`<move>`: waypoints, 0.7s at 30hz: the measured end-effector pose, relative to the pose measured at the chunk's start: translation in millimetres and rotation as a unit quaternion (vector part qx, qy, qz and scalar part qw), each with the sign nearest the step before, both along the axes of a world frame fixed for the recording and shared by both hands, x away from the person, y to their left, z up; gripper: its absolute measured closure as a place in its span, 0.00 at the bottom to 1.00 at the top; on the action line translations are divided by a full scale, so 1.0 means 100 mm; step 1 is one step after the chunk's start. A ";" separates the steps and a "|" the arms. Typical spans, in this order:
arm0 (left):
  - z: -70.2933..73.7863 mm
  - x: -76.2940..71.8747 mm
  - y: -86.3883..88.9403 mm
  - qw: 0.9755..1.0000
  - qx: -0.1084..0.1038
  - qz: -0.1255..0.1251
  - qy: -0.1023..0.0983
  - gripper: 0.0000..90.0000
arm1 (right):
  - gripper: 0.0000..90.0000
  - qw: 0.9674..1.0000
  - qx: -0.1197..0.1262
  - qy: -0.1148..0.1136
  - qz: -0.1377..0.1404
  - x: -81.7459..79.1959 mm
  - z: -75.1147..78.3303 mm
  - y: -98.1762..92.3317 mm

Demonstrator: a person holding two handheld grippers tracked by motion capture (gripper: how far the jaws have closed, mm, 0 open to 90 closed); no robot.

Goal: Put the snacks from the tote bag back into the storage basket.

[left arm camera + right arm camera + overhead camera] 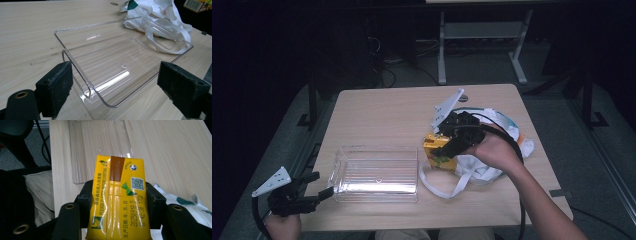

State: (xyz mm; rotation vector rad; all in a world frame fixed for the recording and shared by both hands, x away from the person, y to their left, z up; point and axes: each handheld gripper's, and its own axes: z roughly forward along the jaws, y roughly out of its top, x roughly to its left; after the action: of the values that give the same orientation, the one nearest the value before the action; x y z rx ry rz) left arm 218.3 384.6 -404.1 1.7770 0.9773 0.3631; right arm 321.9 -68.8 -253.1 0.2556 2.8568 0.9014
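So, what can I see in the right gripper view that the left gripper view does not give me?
Right gripper view alone: the yellow carton seen close up, clamped between the right gripper jaws, with its printed date, square code and brown strip readable.

Left gripper view alone: the left gripper, its jaws open on either side of the near corner of the clear tray, and the loop handles of the white bag.

Both: the tray, the wooden table and part of the bag.

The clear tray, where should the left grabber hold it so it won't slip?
Probably the near short wall of the clear tray, approached from the table's left edge. The left gripper already faces that thin upright rim with open jaws; one pad inside, one outside should pinch it.
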 end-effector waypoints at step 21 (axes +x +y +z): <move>-0.01 0.01 0.01 1.000 0.000 0.001 0.001 0.14 | 0.57 0.999 0.001 0.003 0.041 -0.05 -0.04 0.37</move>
State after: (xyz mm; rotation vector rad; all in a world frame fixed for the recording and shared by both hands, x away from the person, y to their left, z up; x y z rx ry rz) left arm 219.2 385.9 -404.7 1.7775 0.9800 0.3619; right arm 317.3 -31.7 -257.4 0.1423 2.8918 0.9194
